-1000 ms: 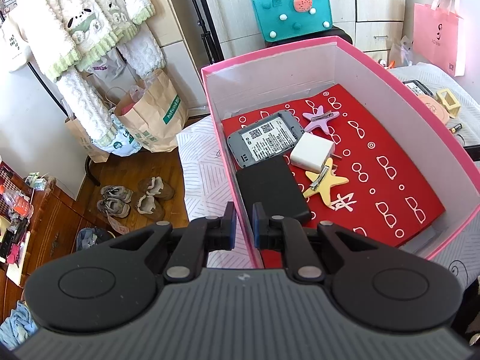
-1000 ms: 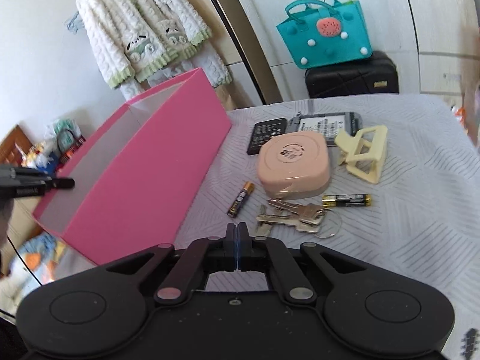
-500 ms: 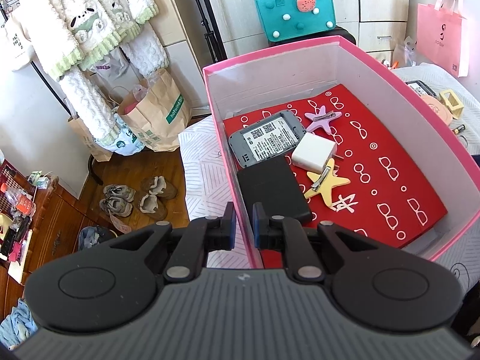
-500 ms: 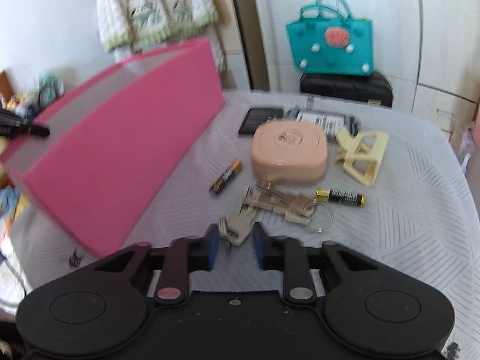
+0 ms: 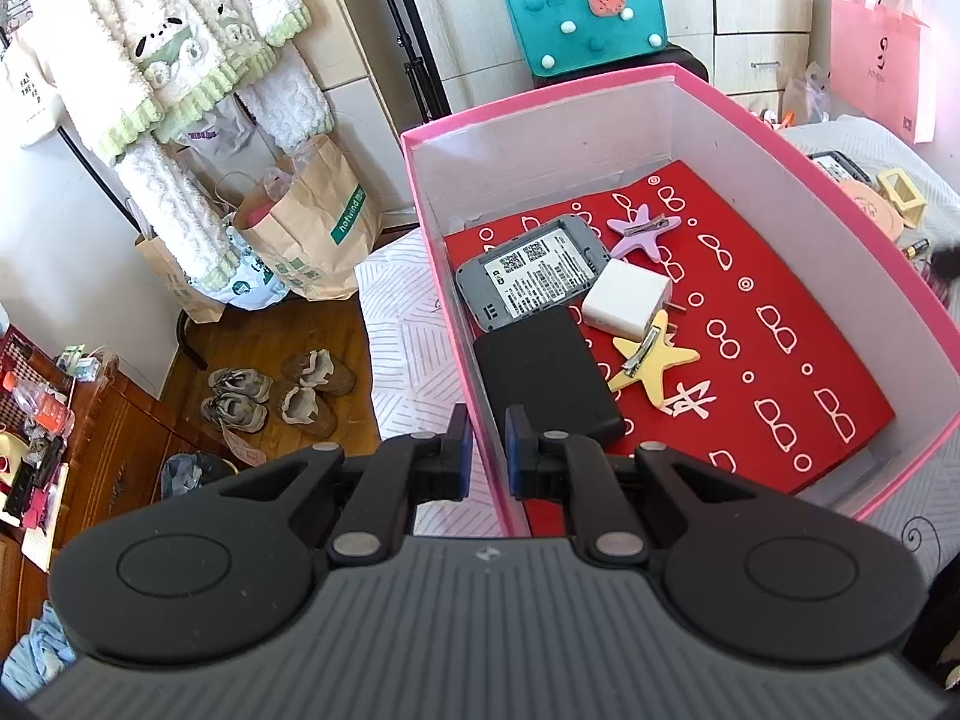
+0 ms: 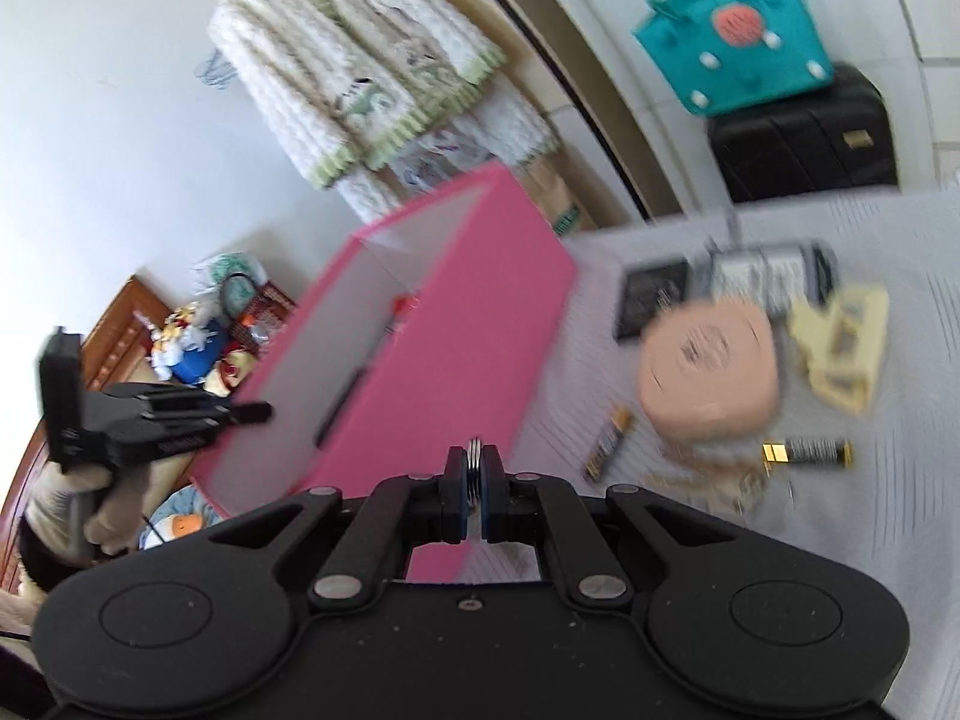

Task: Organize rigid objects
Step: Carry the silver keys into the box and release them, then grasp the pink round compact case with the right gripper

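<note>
My left gripper [image 5: 483,447] is shut on the near left wall of the pink box [image 5: 744,126], one finger on each side. Inside lie a grey router [image 5: 531,276], a black case [image 5: 546,378], a white charger [image 5: 624,297] and two star clips [image 5: 651,360]. My right gripper [image 6: 475,468] is shut on a metal key ring [image 6: 475,456], lifted and close to the pink box [image 6: 432,330]; the keys below are blurred. On the bed remain a peach case [image 6: 708,378], a cream claw clip [image 6: 846,342], two batteries [image 6: 807,451] and flat devices [image 6: 768,276].
The left gripper also shows in the right wrist view [image 6: 150,414]. A teal bag [image 6: 738,30] sits on a black suitcase [image 6: 804,132] at the back. Paper bags [image 5: 306,222] and shoes [image 5: 270,390] are on the floor left of the bed.
My right gripper opened, closed on the key ring and has lifted it, swinging left toward the box. The left gripper kept its hold on the box wall.
</note>
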### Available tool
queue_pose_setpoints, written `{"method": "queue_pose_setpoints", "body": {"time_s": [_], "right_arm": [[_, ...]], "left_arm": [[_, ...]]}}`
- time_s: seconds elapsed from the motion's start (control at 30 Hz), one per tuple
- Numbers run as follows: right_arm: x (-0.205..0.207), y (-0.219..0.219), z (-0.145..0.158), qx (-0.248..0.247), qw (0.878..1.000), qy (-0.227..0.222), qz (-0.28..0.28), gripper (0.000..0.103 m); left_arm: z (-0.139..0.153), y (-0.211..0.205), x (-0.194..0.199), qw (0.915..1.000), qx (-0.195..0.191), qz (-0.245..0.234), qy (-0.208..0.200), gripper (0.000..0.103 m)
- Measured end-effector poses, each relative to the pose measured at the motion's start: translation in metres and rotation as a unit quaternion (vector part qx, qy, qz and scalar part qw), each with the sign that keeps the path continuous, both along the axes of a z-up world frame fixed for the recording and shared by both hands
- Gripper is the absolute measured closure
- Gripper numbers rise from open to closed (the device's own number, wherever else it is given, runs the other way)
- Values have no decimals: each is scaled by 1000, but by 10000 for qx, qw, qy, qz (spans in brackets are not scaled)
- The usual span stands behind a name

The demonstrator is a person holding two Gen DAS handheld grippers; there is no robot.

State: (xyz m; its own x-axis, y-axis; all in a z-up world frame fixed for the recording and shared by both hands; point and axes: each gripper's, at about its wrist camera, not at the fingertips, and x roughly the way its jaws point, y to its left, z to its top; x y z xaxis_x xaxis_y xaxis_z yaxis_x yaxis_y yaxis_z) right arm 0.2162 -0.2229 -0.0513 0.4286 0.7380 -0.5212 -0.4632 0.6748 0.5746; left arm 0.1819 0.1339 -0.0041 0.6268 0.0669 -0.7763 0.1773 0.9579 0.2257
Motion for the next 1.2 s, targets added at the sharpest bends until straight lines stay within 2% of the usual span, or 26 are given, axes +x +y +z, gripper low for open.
{"method": "queue_pose_setpoints", "body": {"time_s": [0.3, 0.43, 0.53, 0.67, 0.87, 0.93, 1.03, 1.2], "right_arm": [[13, 30, 77, -349, 9939, -933, 479, 96], [20, 54, 97, -374, 9886, -1201, 832, 96], [26, 76, 98, -364, 9854, -1218, 1128, 96], [38, 104, 83, -538, 9825, -1169, 1349, 96], [49, 135, 50, -1497, 9733, -1412, 1014, 96], [47, 136, 44, -1724, 9695, -1441, 980, 92], [43, 123, 51, -1429, 9747, -1335, 1081, 92], [29, 85, 72, -1230, 9781, -1522, 706, 87]], "left_arm": [[1, 1, 1, 10000, 32, -32, 51, 93], [1, 0, 3, 9999, 72, -55, 79, 93], [1, 0, 2, 10000, 47, -45, 69, 93], [1, 0, 2, 10000, 25, -23, 64, 93], [0, 3, 3, 9999, -63, 22, 99, 93], [1, 3, 4, 9999, -65, 34, 102, 93], [1, 3, 4, 9999, -48, 34, 84, 93], [1, 4, 4, 9999, -82, 59, 74, 93]]}}
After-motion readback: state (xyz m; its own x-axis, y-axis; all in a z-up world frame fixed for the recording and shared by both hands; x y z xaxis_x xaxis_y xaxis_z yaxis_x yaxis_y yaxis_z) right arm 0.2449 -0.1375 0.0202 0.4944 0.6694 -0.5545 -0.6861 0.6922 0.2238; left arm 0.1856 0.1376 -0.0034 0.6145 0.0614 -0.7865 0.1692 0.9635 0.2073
